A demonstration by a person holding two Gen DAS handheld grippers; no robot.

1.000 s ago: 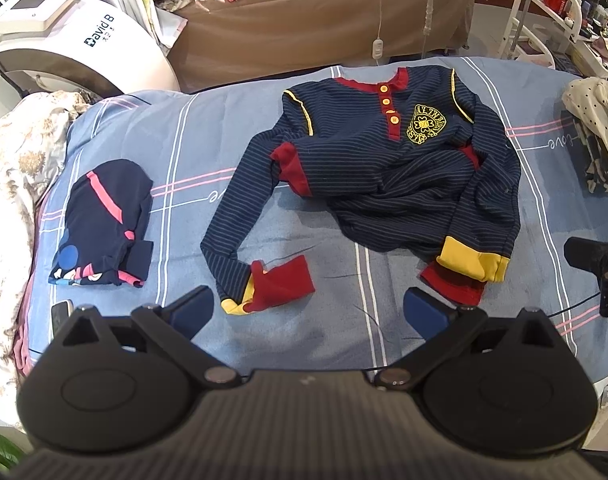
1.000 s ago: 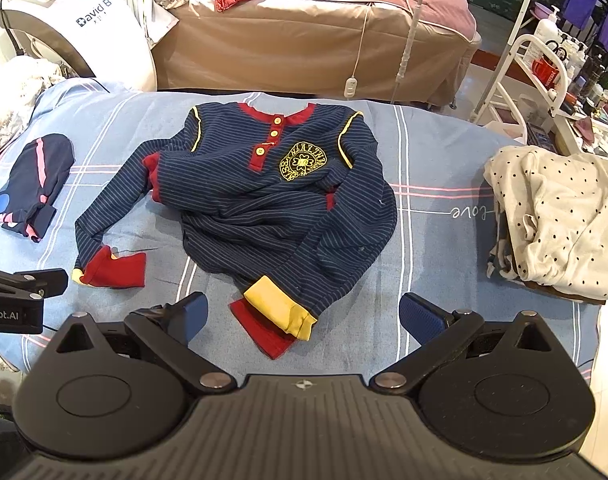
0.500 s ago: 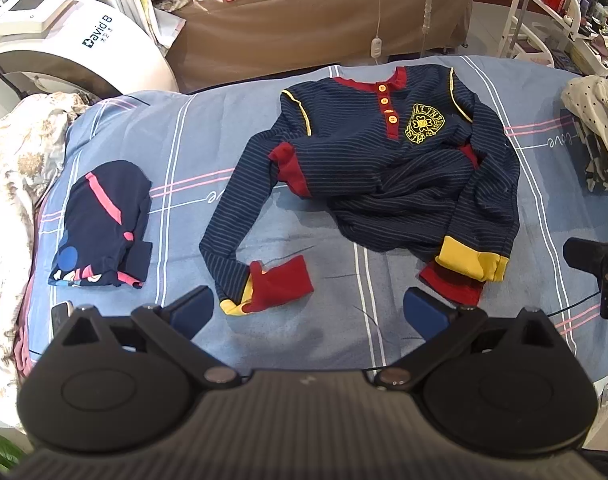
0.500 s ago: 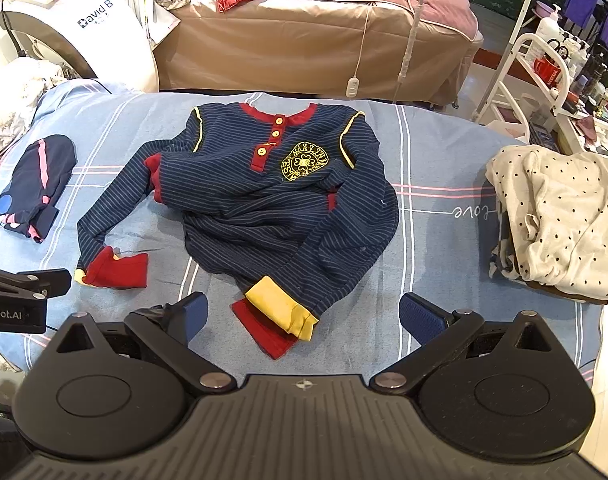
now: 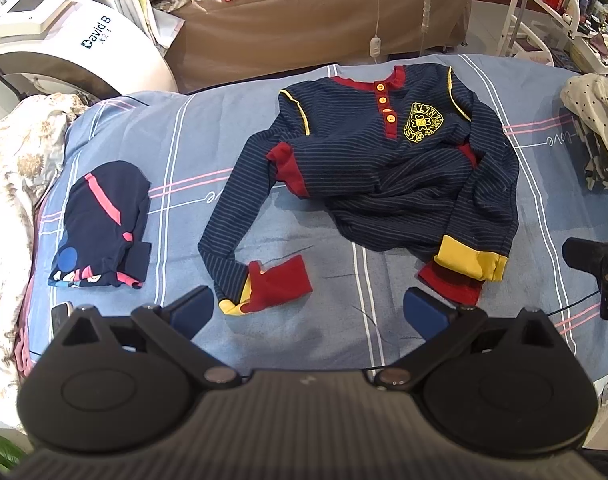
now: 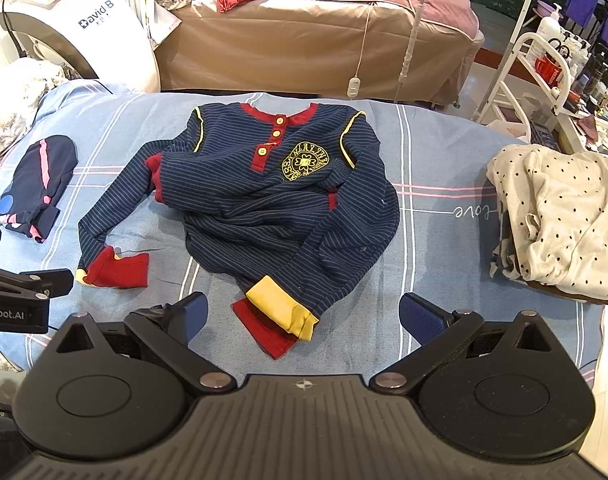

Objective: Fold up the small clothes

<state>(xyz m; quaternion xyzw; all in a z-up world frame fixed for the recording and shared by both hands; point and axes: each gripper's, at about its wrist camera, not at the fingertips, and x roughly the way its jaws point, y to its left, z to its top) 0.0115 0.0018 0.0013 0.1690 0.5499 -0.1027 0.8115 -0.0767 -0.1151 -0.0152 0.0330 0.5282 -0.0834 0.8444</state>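
Note:
A navy striped child's shirt (image 5: pixel 388 168) with red collar, yellow buttons and a yellow crest lies crumpled on the blue bedsheet (image 5: pixel 192 128); it also shows in the right wrist view (image 6: pixel 280 200). Its left sleeve ends in a red cuff (image 5: pixel 278 280), and its right sleeve ends in a yellow cuff (image 6: pixel 282 312). My left gripper (image 5: pixel 310 312) is open and empty, just short of the red cuff. My right gripper (image 6: pixel 304 314) is open and empty, with the yellow cuff between its fingers' line.
A folded navy garment with pink stripes (image 5: pixel 102 224) lies at the left. A pile of white dotted clothes (image 6: pixel 560 220) lies at the right. A white machine (image 5: pixel 64 40), a tan bed (image 6: pixel 312 36) and a white rack (image 6: pixel 544 80) stand behind.
Both grippers have crept slightly forward toward the shirt. The clothes have not moved.

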